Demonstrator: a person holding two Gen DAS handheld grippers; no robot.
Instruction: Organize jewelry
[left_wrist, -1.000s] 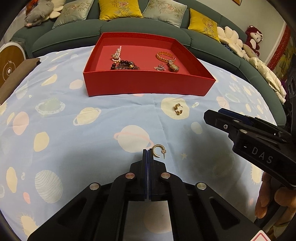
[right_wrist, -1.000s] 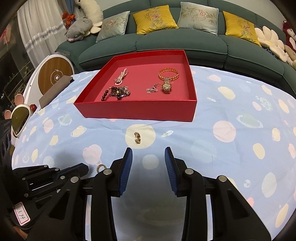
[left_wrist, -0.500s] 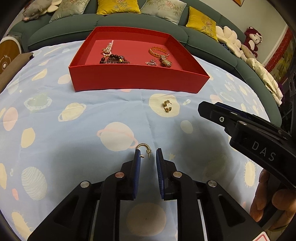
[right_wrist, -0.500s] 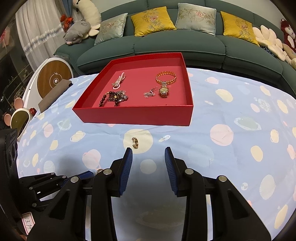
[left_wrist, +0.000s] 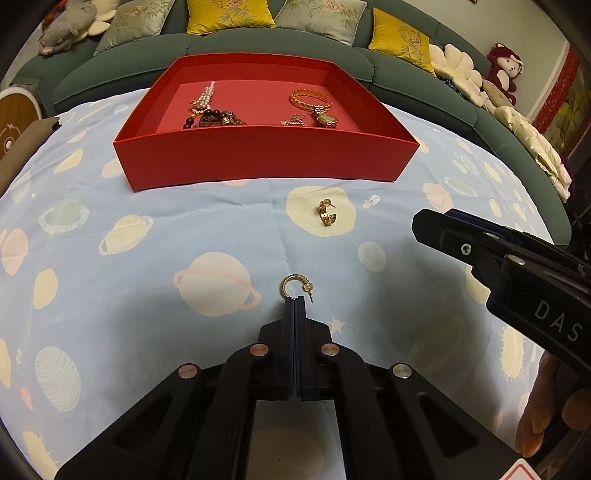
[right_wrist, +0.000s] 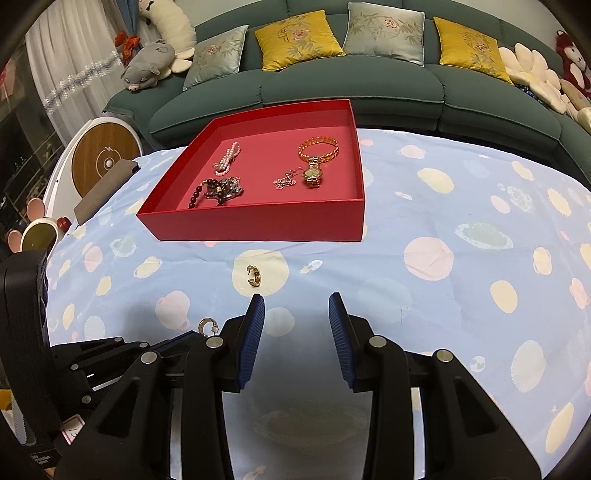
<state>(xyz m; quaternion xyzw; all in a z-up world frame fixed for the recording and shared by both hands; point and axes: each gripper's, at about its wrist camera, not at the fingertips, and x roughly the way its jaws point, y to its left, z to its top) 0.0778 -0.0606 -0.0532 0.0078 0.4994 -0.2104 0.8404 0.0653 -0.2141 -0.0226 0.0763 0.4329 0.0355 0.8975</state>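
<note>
My left gripper (left_wrist: 294, 300) is shut on a gold hoop earring (left_wrist: 295, 287), which sticks up from the fingertips just above the blue cloth; it also shows in the right wrist view (right_wrist: 207, 325). A second gold earring (left_wrist: 327, 213) lies on a cream spot of the cloth, ahead and to the right, also in the right wrist view (right_wrist: 255, 277). My right gripper (right_wrist: 296, 306) is open and empty, just behind that second earring. The red tray (left_wrist: 266, 158) holds a pearl strand (right_wrist: 226, 159), dark beads (right_wrist: 218, 190), a gold bracelet (right_wrist: 318, 147) and a gold watch (right_wrist: 313, 176).
The blue planet-print cloth (right_wrist: 461, 266) covers the table. A green sofa (right_wrist: 351, 85) with cushions runs behind the tray. A brown pad (right_wrist: 105, 188) and a round wooden-faced device (right_wrist: 107, 158) sit at the table's left edge.
My left gripper opened half a second ago and has now shut on the hoop earring. The tray looks nearer in the left wrist view. The right gripper stays open.
</note>
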